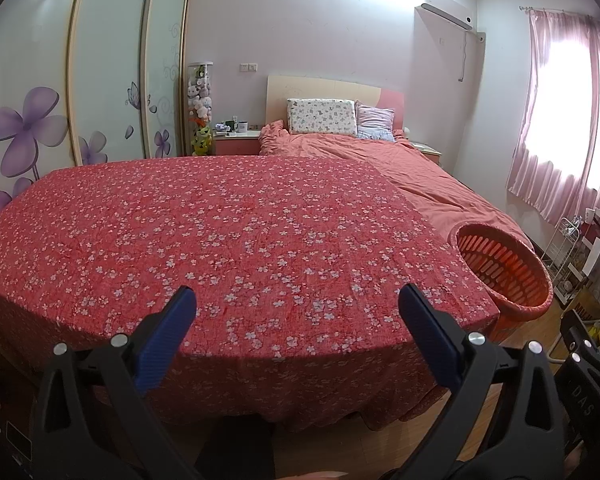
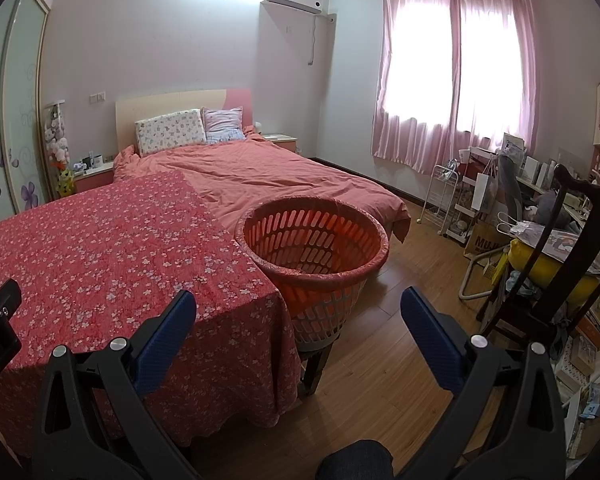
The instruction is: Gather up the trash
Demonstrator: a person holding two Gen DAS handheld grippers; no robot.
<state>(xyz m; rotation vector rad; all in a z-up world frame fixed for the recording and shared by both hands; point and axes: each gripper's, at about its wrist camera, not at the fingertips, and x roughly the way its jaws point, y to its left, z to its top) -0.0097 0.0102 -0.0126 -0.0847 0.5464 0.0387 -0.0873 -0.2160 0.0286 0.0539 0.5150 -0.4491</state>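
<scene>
An orange slotted basket lined with a thin clear bag stands on a low stool at the right corner of a table covered with a red flowered cloth; it also shows in the left wrist view. My left gripper is open and empty, held over the near edge of the cloth. My right gripper is open and empty, just in front of the basket and the table corner. No trash shows on the cloth in either view.
A bed with a salmon duvet lies behind the table. A dark wooden chair and cluttered shelves and bags stand on the right. Wood floor lies between basket and chair. A wardrobe is on the left.
</scene>
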